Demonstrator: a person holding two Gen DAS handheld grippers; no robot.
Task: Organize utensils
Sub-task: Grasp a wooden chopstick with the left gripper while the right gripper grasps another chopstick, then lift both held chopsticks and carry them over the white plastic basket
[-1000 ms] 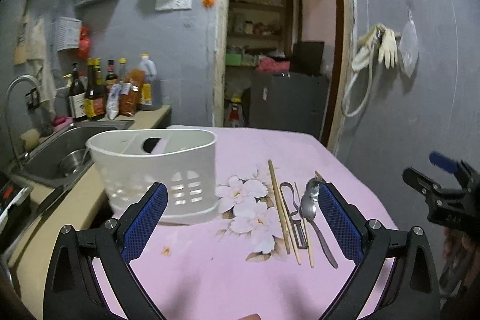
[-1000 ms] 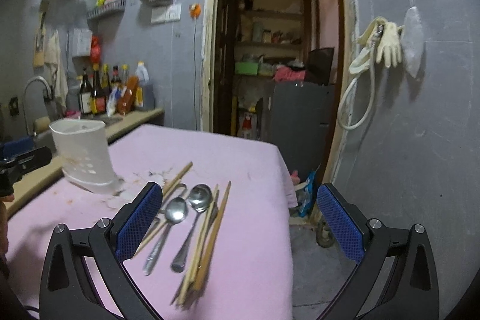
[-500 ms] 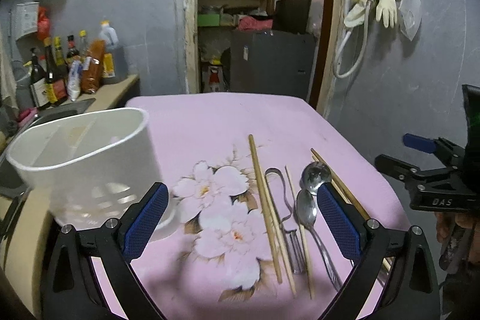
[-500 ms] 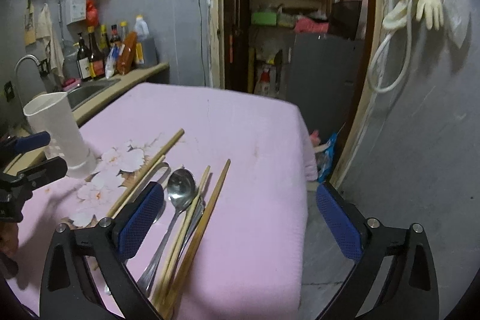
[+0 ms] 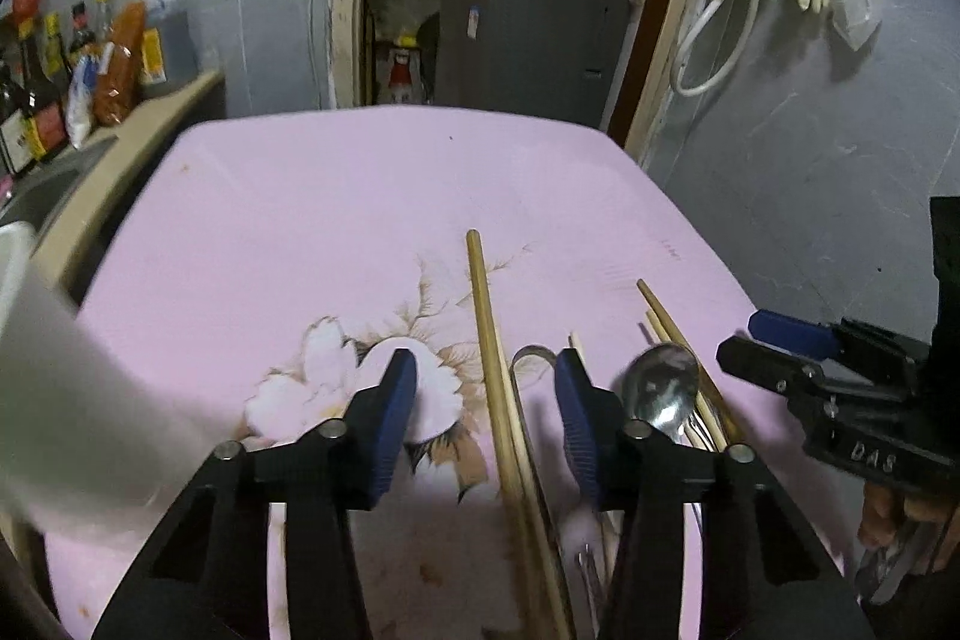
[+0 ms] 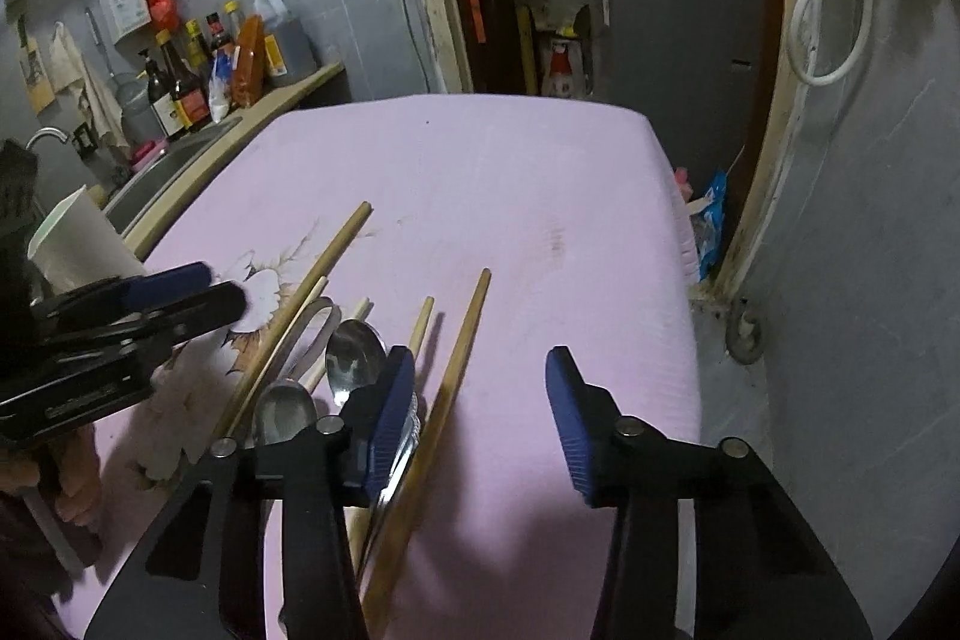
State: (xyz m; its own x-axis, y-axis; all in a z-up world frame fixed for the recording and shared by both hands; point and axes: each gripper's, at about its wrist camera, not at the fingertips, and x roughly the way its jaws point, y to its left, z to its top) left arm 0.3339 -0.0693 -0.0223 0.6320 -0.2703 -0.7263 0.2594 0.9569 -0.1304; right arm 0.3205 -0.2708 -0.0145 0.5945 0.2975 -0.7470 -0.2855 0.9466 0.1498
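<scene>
— Where are the utensils?
— Chopsticks (image 5: 487, 340) and spoons (image 6: 354, 355) lie on the pink tablecloth (image 6: 510, 196); my left gripper (image 5: 486, 418) and right gripper (image 6: 480, 418) hide their handles.
— Jaws?
— Both closing, gripping nothing. The white holder (image 5: 54, 400) is blurred and cut off.

The left gripper (image 5: 485, 418) is closing its blue jaws around long wooden chopsticks (image 5: 492, 364) on the pink table (image 5: 336, 220), with a shiny spoon (image 5: 663, 391) at lower right.
</scene>
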